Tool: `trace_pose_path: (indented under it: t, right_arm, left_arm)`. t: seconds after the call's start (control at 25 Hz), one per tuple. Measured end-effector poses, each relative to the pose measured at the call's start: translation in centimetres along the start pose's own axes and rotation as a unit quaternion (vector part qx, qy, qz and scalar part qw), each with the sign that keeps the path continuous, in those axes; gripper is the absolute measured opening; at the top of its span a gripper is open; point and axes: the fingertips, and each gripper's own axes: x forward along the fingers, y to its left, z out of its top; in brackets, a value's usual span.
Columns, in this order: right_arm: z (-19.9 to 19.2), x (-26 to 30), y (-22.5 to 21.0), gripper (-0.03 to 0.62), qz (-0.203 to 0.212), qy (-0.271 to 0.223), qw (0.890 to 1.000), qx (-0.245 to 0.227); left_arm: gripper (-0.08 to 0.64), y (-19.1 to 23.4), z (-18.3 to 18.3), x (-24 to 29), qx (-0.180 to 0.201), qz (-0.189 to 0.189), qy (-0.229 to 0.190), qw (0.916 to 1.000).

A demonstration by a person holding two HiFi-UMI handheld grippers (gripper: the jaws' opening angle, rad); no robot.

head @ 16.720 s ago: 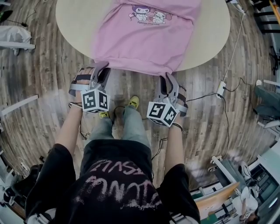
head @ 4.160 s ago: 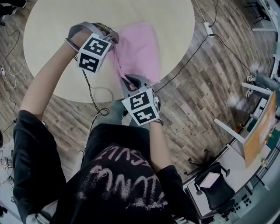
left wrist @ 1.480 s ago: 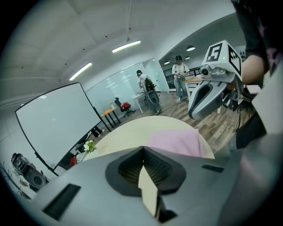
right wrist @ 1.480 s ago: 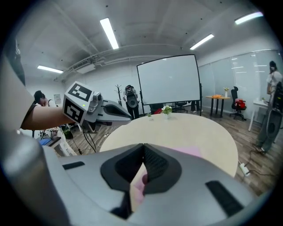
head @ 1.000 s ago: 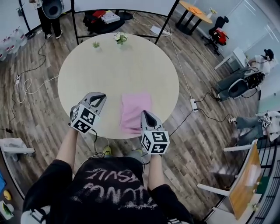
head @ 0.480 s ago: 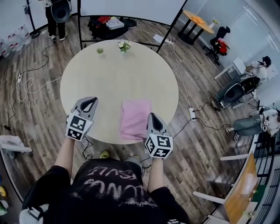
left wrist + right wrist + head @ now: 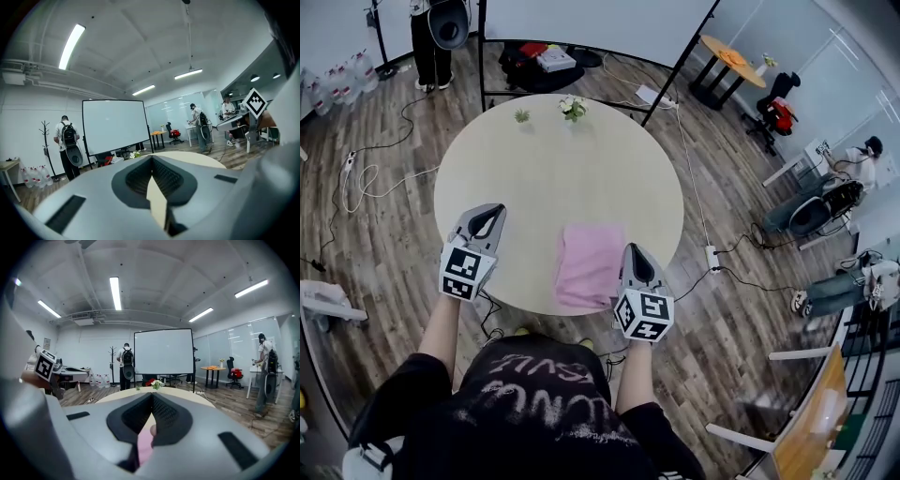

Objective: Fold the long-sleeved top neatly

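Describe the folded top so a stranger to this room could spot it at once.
Find the round table on the wooden floor. At its edge nearest the person lies a flat folded top. It is the only pink thing there; two plants stand at the far edge.

The round table (image 7: 544, 159) stood before me. At its far edge sat a small flowering plant (image 7: 574, 106) and a smaller green one (image 7: 522, 116). Beyond it I saw a white screen (image 7: 115, 125) and a person with a backpack (image 7: 441, 28). To its right, a power strip (image 7: 711, 258) lay on the wood floor (image 7: 384, 234).
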Motion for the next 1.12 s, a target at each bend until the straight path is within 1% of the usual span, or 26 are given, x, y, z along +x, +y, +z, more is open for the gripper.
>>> trace_pose_path:
  t: [0.12, 0.28, 0.32, 0.76, 0.96, 1.12]
  right_arm:
    - [0.7, 0.2, -0.7, 0.006, 0.004, -0.007, 1.000, -0.004]
    - [1.3, 0.3, -1.8, 0.006, 0.007, -0.010, 1.000, -0.010]
    - [1.4, 0.3, -2.1, 0.006, 0.007, -0.011, 1.000, -0.011]
    - [1.8, 0.2, -4.5, 0.005, 0.018, -0.016, 0.999, -0.023]
    - [1.8, 0.1, -5.0, 0.005, 0.026, -0.018, 0.999, -0.022]
    - [1.8, 0.2, -4.5, 0.005, 0.032, -0.017, 0.999, -0.022]
  left_arm:
    - [0.011, 0.4, 0.5, -0.1, -0.009, 0.021, -0.007, 0.9997]
    - [0.011, 0.6, 1.1, -0.5, -0.047, 0.047, -0.023, 0.9975]
    - [0.011, 0.6, 1.3, -0.6, -0.052, 0.052, -0.027, 0.9969]
    - [0.011, -0.4, 2.2, -0.9, -0.050, 0.089, -0.037, 0.9941]
    - [0.011, -1.0, 2.7, -1.2, -0.044, 0.097, -0.040, 0.9935]
    - [0.011, -0.6, 2.8, -1.8, -0.043, 0.107, -0.040, 0.9925]
